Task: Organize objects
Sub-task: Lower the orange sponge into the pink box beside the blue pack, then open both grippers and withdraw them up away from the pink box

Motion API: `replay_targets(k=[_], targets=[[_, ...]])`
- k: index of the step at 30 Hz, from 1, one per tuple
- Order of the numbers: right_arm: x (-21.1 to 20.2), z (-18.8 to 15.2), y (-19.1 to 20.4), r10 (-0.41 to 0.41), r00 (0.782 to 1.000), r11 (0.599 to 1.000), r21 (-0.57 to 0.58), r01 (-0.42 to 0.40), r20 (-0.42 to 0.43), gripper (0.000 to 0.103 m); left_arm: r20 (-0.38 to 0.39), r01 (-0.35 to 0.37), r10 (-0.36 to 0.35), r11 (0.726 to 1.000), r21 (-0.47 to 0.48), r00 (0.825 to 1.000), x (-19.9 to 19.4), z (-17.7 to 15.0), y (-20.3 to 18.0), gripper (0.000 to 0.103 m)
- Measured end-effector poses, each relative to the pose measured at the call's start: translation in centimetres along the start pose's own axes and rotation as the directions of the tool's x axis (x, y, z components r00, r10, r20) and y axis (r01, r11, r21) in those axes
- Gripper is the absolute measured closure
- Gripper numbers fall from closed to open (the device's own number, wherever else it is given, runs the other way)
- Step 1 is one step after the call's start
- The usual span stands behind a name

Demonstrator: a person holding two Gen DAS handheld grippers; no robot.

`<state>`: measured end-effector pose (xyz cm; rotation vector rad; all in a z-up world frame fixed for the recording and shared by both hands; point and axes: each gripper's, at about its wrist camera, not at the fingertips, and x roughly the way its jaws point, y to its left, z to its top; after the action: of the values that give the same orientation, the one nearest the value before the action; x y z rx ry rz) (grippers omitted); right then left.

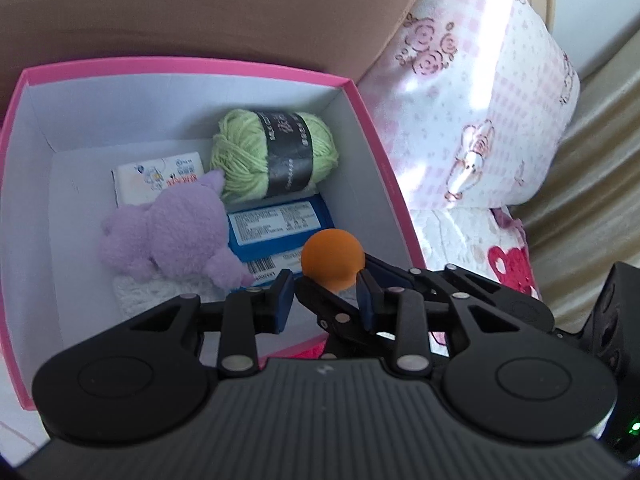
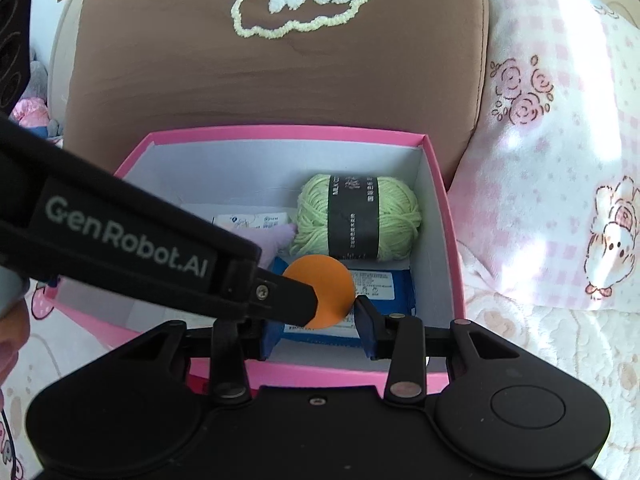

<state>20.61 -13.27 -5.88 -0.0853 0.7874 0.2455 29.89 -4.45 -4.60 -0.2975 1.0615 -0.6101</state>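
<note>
An orange ball (image 1: pixel 333 259) hangs over the front right of a pink box (image 1: pixel 188 67) with white inner walls. My right gripper (image 2: pixel 318 334) reaches into the left wrist view from the right, and the ball (image 2: pixel 320 297) sits between its blue pads, touching the right one; the left gripper's finger hides the rest. My left gripper (image 1: pixel 326 300) is open, its finger crossing just in front of the ball. In the box lie a green yarn ball (image 1: pixel 276 152), a purple plush toy (image 1: pixel 172 232), a blue packet (image 1: pixel 280 232) and a white packet (image 1: pixel 156 178).
A brown cushion (image 2: pixel 280 64) stands behind the box. A pink and white patterned blanket (image 2: pixel 560 160) lies to the right. A white knitted cloth (image 1: pixel 152 292) lies under the plush toy in the box.
</note>
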Motion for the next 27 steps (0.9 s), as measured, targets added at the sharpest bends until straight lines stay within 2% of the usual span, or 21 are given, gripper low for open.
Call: replay_targets(k=[2, 3, 4, 7, 8, 12, 18, 20, 24, 27], targets=[[-0.1, 0.1, -0.4, 0.008, 1.0, 1.0, 0.027, -0.009, 0.003, 0.044, 0.025, -0.002, 0.003, 1.0, -0.009, 1.0, -0.3, 0.1, 0.0, 0.07], [-0.2, 0.0, -0.4, -0.005, 1.0, 0.999, 0.036, 0.005, 0.004, 0.025, 0.039, -0.005, 0.005, 1.0, -0.014, 0.999, -0.4, 0.1, -0.1, 0.064], [-0.4, -0.1, -0.4, -0.03, 0.999, 0.999, 0.037, 0.03, 0.011, 0.016, 0.052, -0.01, 0.01, 1.0, -0.015, 0.999, -0.5, 0.1, -0.1, 0.057], [-1.5, -0.9, -0.5, -0.049, 0.998, 0.998, 0.037, 0.048, 0.032, 0.016, 0.063, -0.086, 0.086, 0.996, -0.001, 0.994, -0.7, -0.1, -0.5, 0.044], [-1.9, -1.1, -0.5, -0.046, 0.998, 0.998, 0.035, 0.045, 0.034, 0.016, 0.062, -0.1, 0.1, 0.995, 0.01, 0.993, -0.8, -0.3, -0.8, 0.042], [-3.9, -1.7, -0.6, -0.044, 0.997, 0.998, 0.042, 0.041, 0.065, 0.015, 0.064, -0.124, 0.123, 0.992, 0.024, 0.99, -1.7, -1.2, -1.6, 0.035], [-7.4, -2.0, -0.1, -0.051, 0.995, 0.998, 0.031, 0.048, 0.091, 0.004, 0.08, -0.174, 0.171, 0.984, 0.032, 0.982, -4.4, -3.4, -2.4, 0.023], [-8.1, -1.8, 0.0, -0.047, 0.996, 0.999, 0.026, 0.045, 0.072, 0.0, 0.08, -0.171, 0.17, 0.985, 0.005, 0.982, -5.2, -4.0, -2.1, 0.017], [-8.6, -1.2, -0.1, 0.023, 1.0, 0.999, 0.041, -0.022, -0.013, 0.0, 0.078, -0.202, 0.203, 0.979, -0.016, 0.976, -6.5, -5.2, -1.9, 0.006], [-8.3, -0.8, -0.4, 0.058, 0.994, 0.994, 0.099, -0.049, -0.09, 0.0, 0.085, -0.226, 0.226, 0.974, -0.014, 0.97, -7.4, -5.8, -2.1, 0.004]])
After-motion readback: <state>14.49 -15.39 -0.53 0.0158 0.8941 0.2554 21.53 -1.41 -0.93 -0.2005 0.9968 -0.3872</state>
